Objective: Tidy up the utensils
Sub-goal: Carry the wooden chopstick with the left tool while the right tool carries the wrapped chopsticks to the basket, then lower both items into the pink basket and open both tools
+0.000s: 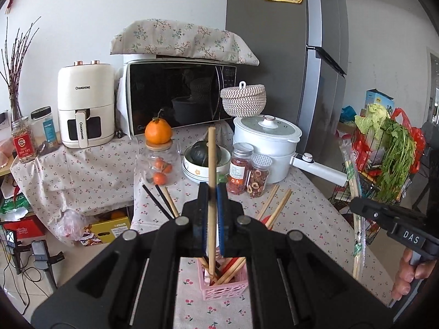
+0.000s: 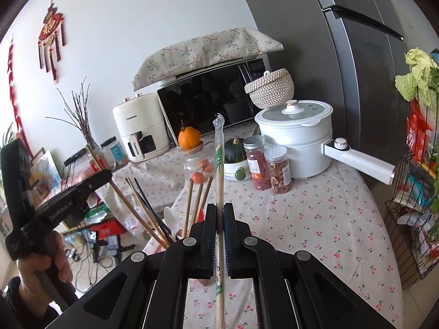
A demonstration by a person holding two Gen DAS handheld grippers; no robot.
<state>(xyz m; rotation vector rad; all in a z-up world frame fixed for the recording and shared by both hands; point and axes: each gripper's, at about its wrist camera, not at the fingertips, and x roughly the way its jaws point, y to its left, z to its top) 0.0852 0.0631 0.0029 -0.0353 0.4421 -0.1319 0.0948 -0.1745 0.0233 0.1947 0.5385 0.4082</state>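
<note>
My left gripper [image 1: 212, 189] is shut on a bare wooden chopstick [image 1: 211, 159] that stands upright with its lower end in the pink basket [image 1: 227, 288]. The basket holds several wooden and black chopsticks [image 1: 164, 200] and something red. My right gripper [image 2: 219, 211] is shut on a pair of chopsticks in a clear plastic wrapper [image 2: 219, 153], held upright above the table to the right of the basket. The right gripper also shows in the left wrist view [image 1: 356, 205], with the wrapped chopsticks [image 1: 349, 170]. The left gripper shows at the left of the right wrist view [image 2: 107, 175]. A white spoon [image 2: 171, 219] stands among the chopsticks.
A cherry-print tablecloth [image 2: 315, 219] covers the table. Behind the basket stand a glass jar of oranges [image 1: 159, 164], a bowl with a green squash [image 1: 204, 156], two snack jars [image 1: 248, 170], a white pot [image 1: 267, 145], a microwave [image 1: 181, 98] and an air fryer [image 1: 86, 109]. A wire rack with vegetables [image 1: 384, 150] stands on the right.
</note>
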